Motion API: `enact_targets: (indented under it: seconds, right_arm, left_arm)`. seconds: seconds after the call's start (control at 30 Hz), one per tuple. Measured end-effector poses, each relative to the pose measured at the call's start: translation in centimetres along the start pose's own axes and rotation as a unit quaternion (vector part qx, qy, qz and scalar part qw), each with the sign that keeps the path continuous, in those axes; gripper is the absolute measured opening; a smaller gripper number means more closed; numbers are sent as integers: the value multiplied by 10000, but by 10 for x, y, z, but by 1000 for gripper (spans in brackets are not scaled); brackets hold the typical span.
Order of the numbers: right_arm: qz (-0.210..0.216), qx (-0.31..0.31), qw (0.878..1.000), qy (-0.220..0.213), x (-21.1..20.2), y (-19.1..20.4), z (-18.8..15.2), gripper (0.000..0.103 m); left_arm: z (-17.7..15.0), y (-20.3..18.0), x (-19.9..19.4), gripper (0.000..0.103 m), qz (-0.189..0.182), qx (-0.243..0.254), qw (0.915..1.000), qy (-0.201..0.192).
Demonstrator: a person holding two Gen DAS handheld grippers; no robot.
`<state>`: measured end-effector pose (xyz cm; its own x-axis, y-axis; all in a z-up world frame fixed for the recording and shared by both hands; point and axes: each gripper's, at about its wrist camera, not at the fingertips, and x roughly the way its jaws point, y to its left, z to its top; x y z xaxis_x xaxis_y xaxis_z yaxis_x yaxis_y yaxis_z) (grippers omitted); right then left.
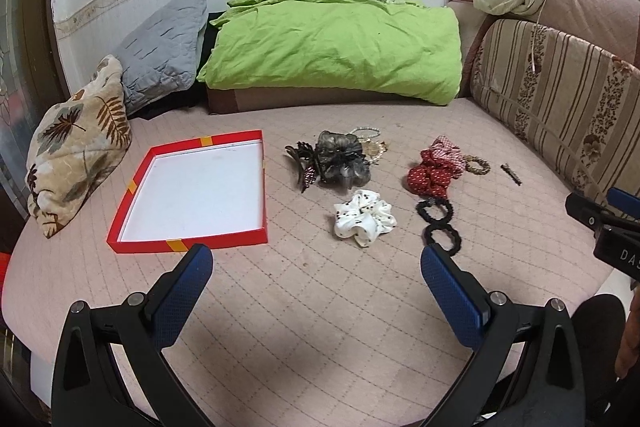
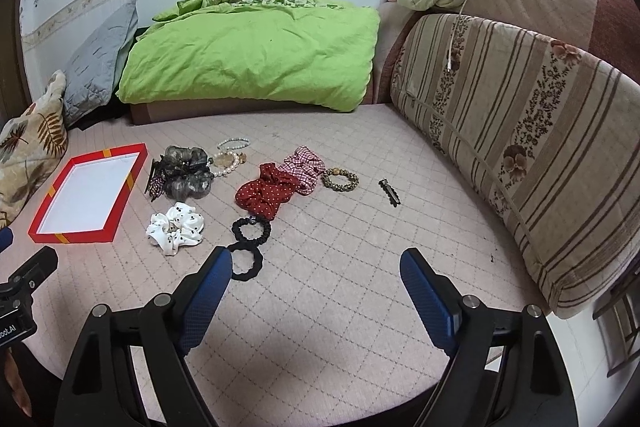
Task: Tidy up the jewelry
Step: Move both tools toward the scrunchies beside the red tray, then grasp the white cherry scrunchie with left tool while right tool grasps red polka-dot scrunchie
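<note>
Tools left and right both spread wide, empty, above scattered scrunchies beside red tray.

Even indoor light, moderately bright, no glare. Soft shadow on quilted cover just beneath left gripper. Sharp focus throughout. Heavy fisheye bending; dark vignette at corners, both views.
</note>
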<state>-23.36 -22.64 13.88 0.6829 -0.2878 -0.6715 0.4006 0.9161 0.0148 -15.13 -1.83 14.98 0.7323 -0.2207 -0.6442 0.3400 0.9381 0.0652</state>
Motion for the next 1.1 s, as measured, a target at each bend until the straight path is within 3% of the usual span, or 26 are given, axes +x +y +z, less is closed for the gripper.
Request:
enact_targets:
  seconds: [0.53, 0.87, 1.1]
  right_arm:
    - [207, 18, 9991, 372, 61, 1, 9, 86]
    - [324, 65, 9978, 583, 95, -3, 12, 83]
    - [534, 233, 9958, 709, 120, -12, 13, 81]
  left_arm:
    - [8, 2, 65, 103, 87, 171, 9988, 449]
    - [15, 11, 101, 103, 113, 27, 9973, 728]
    - [20, 18, 128, 103, -167, -162, 9955, 918]
